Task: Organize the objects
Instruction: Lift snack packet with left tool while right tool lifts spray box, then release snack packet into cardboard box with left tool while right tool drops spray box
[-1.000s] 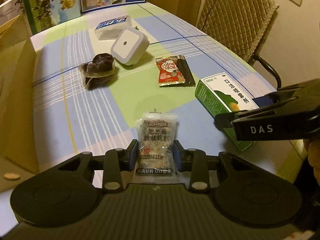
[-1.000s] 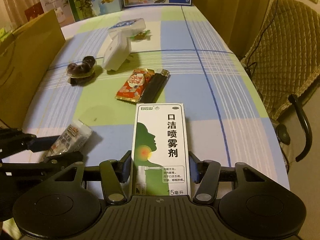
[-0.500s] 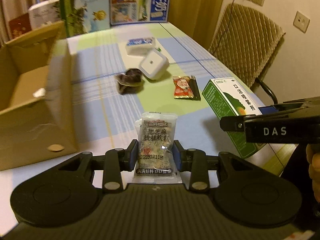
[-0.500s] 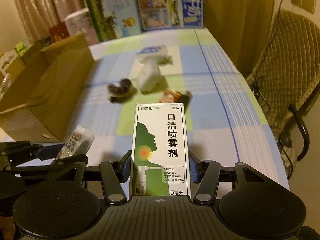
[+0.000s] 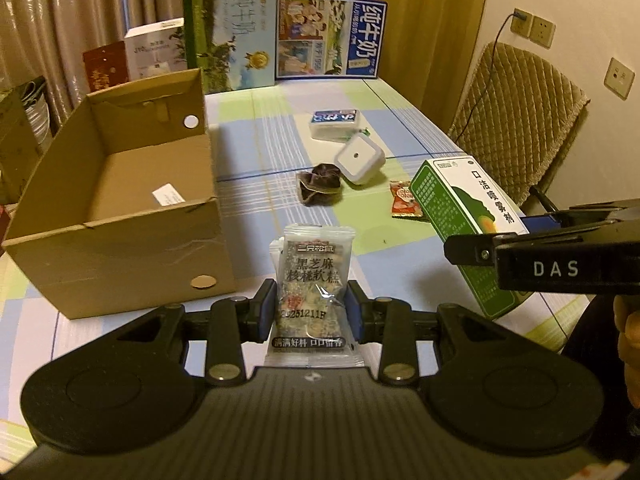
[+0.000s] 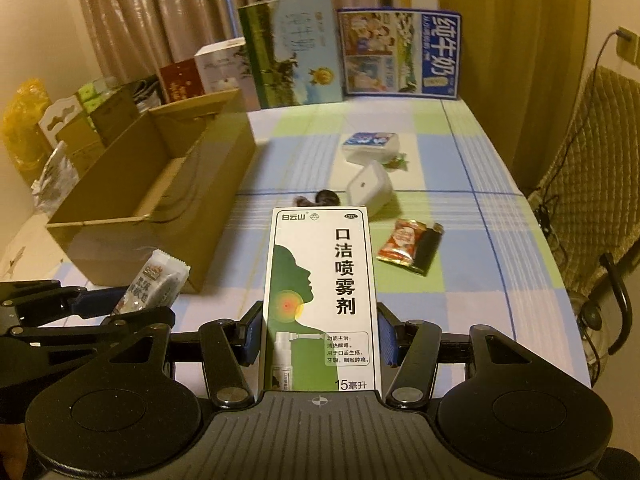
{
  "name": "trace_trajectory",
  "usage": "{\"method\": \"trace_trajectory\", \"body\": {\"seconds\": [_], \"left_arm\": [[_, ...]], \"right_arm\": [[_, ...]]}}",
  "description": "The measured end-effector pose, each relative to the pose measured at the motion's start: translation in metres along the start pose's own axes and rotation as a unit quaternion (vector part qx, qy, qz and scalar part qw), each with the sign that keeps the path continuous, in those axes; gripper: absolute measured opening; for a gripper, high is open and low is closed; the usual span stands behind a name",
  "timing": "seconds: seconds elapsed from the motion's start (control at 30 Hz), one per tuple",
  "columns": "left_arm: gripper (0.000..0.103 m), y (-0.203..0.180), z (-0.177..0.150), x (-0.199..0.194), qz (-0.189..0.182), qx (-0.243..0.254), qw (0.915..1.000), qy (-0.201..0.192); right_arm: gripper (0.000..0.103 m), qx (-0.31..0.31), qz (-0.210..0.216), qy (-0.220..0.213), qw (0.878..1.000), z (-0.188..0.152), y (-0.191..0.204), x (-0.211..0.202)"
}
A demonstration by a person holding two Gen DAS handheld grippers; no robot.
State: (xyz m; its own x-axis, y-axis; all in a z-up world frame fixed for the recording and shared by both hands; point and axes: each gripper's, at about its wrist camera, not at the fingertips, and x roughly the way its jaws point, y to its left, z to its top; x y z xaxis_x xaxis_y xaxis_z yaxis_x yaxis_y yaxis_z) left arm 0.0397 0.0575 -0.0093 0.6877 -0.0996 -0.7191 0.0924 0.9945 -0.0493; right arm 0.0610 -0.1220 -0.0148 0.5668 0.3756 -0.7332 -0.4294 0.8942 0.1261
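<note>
Gripping snack packet (image 5: 312,280): left claw (image 5: 311,312) | right claw (image 6: 319,338) clamps spray box (image 6: 320,300), hiding seemingly dark pouch (image 6: 320,199)

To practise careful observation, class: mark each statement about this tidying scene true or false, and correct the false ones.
1. The left gripper is shut on a snack packet. True.
2. The right gripper is empty. False: it clamps the green-and-white spray box.
3. The cardboard box is closed. False: its top is open.
4. A red snack packet lies beside a black lighter on the tablecloth. True.
</note>
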Motion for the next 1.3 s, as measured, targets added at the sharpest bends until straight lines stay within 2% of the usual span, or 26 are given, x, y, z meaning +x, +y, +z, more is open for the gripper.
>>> {"method": "trace_trajectory", "body": {"seconds": [0.93, 1.3], "left_arm": [[0.031, 0.026, 0.002, -0.032, 0.017, -0.018, 0.9994, -0.025], [0.031, 0.056, 0.014, -0.042, 0.034, -0.024, 0.9983, -0.04]], "right_arm": [[0.052, -0.04, 0.022, 0.0, 0.999, 0.003, 0.038, 0.005], [0.052, -0.055, 0.048, -0.005, 0.997, 0.026, 0.065, 0.018]]}}
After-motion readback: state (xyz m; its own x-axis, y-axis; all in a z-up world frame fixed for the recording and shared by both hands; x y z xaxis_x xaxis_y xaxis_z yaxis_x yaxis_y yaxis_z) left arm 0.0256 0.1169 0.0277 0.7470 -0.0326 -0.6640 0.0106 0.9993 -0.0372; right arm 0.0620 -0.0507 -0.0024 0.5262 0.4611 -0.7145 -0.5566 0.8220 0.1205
